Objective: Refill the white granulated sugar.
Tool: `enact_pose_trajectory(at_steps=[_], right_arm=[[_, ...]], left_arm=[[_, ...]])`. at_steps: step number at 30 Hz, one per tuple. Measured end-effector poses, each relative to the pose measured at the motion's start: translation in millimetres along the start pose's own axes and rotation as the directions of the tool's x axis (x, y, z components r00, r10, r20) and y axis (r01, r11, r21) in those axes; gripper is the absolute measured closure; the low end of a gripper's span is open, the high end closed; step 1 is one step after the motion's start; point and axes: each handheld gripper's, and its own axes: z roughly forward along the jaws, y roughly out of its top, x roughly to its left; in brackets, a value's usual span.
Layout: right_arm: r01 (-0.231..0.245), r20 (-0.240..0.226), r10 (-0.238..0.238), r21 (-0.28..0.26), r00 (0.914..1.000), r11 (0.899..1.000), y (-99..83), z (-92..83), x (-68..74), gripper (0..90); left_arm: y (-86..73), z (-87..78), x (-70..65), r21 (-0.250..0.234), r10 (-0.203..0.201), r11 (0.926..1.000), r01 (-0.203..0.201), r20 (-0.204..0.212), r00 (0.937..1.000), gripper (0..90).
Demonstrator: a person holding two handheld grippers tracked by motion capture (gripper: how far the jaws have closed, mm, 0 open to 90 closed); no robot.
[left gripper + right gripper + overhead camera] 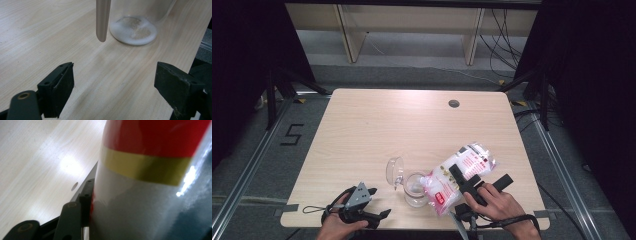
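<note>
Wooden table (362,135) on grey floor | left claw (373,203) wide open, empty | right claw (469,181) clamps bag (462,172)

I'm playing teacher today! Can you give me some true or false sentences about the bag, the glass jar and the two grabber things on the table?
1. The right hand-held gripper squeezes a bag. True.
2. The bag lies flat on the table. False: it is tilted, its low end at the jar's mouth.
3. The glass jar has white grains at its bottom. True.
4. The left hand-held gripper holds the jar. False: its jaws are open and empty, apart from the jar.
5. The jar's lid is shut. False: it hangs open beside the jar.
</note>
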Motion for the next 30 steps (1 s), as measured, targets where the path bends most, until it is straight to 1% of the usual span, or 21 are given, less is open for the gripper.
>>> enact_pose_trajectory(at_steps=[1, 2, 3, 4, 7, 8, 9, 10, 15, 16, 17, 18, 19, 20, 23, 24, 25, 26, 27, 28, 30], right_arm=[[-0.004, -0.001, 0.004, 0.0, 1.0, 1.0, -0.4, -0.6, -0.9, 55.3], [-0.023, -0.004, 0.023, -0.01, 0.9997, 1.0, -0.2, 0.0, -0.9, 55.3], [-0.023, -0.004, 0.023, -0.01, 0.9997, 1.0, -0.2, 0.0, -0.9, 55.3], [-0.02, 0.007, 0.02, -0.007, 0.9998, 1.0, -0.1, -1.0, -2.5, 55.3], [-0.026, 0.007, 0.026, -0.01, 0.9996, 1.0, -0.1, -1.5, -3.2, 55.4], [-0.005, 0.009, 0.005, -0.005, 1.0, 1.0, 0.4, -1.6, -3.4, 55.4], [0.0, -0.004, 0.0, -0.005, 1.0, 1.0, 0.8, -1.7, -3.3, 55.4], [-0.001, -0.007, 0.001, -0.006, 1.0, 1.0, 1.2, -1.4, -3.0, 55.4], [0.003, -0.008, -0.003, -0.013, 1.0, 1.0, 0.9, -1.2, -1.6, 55.4], [0.008, -0.008, -0.008, -0.01, 0.9999, 1.0, 0.8, -1.4, -1.9, 55.5], [0.013, -0.011, -0.013, -0.013, 0.9999, 1.0, 0.6, -0.5, -2.0, 55.5], [0.014, 0.001, -0.014, -0.009, 0.9999, 1.0, 0.9, 0.1, -1.5, 55.5], [0.016, -0.004, -0.016, -0.009, 0.9999, 1.0, 0.9, 0.9, -2.0, 55.5], [0.015, -0.004, -0.015, -0.012, 0.9999, 1.0, 0.9, 1.4, -2.4, 55.5], [0.014, -0.011, -0.014, -0.022, 0.9998, 1.0, 0.9, 2.8, -4.5, 55.6], [0.018, -0.002, -0.018, -0.02, 0.9998, 1.0, 1.0, 3.0, -4.9, 55.7], [0.021, -0.009, -0.021, -0.014, 0.9997, 1.0, 1.4, 2.9, -5.8, 55.6], [0.026, 0.0, -0.026, -0.011, 0.9997, 1.0, 1.4, 2.6, -5.9, 55.7], [0.026, 0.0, -0.026, -0.011, 0.9997, 1.0, 1.4, 2.6, -5.9, 55.7], [0.003, 0.001, -0.003, -0.019, 1.0, 1.0, 1.0, 2.7, -6.3, 55.8], [0.005, -0.002, -0.005, -0.016, 1.0, 1.0, 0.8, 2.4, -6.7, 55.9]], left_arm=[[0.0, 0.1, 0.0, 0.0, -0.001, 1.0, 0.001, 0.0, 1.0, 15.9], [-0.3, 0.7, -0.2, -0.002, -0.001, 1.0, 0.001, -0.003, 1.0, 15.9], [-0.3, 0.7, -0.2, -0.002, -0.001, 1.0, 0.001, -0.003, 1.0, 15.9], [-0.4, 0.7, -1.3, -0.012, -0.011, 0.9999, 0.011, 0.007, 0.9999, 15.9], [-0.3, 0.4, -0.8, -0.01, -0.008, 0.9999, 0.008, 0.005, 1.0, 15.9], [0.0, -0.1, 0.3, -0.001, 0.003, 1.0, -0.003, 0.001, 1.0, 15.9], [-0.2, 0.6, -1.0, -0.016, -0.015, 0.9998, 0.015, 0.01, 0.9998, 15.9], [-0.1, -0.4, 0.3, -0.002, 0.002, 1.0, -0.002, 0.009, 1.0, 15.9], [-0.4, 0.1, 0.2, -0.002, -0.001, 1.0, 0.001, 0.004, 1.0, 16.0], [-0.5, 1.0, -0.9, -0.011, -0.013, 0.9999, 0.013, 0.002, 0.9999, 15.9], [-0.3, 0.8, -0.1, -0.003, -0.001, 1.0, 0.001, -0.002, 1.0, 16.0], [-0.3, 0.8, -0.1, -0.003, -0.001, 1.0, 0.001, -0.002, 1.0, 16.0], [0.0, 0.1, -0.1, 0.0, -0.001, 1.0, 0.001, 0.0, 1.0, 15.9], [0.0, 0.2, -0.5, -0.017, -0.006, 0.9998, 0.006, 0.006, 1.0, 15.9], [0.2, -1.6, 0.9, 0.004, 0.012, 0.9999, -0.012, -0.002, 0.9999, 15.9], [0.1, -1.6, 0.8, 0.006, 0.012, 0.9999, -0.012, -0.006, 0.9999, 16.0], [-0.1, -1.0, -0.3, -0.002, 0.0, 1.0, 0.0, -0.006, 1.0, 16.0], [-0.3, 0.1, -0.1, -0.008, 0.001, 1.0, -0.001, -0.012, 0.9999, 15.9], [-0.3, 0.1, -0.1, -0.008, 0.001, 1.0, -0.001, -0.012, 0.9999, 16.0], [-0.4, 0.6, -0.6, -0.012, 0.0, 0.9999, 0.0, -0.018, 0.9998, 16.0], [-0.3, 0.3, -0.5, -0.01, -0.001, 1.0, 0.0, -0.015, 0.9999, 16.0]])
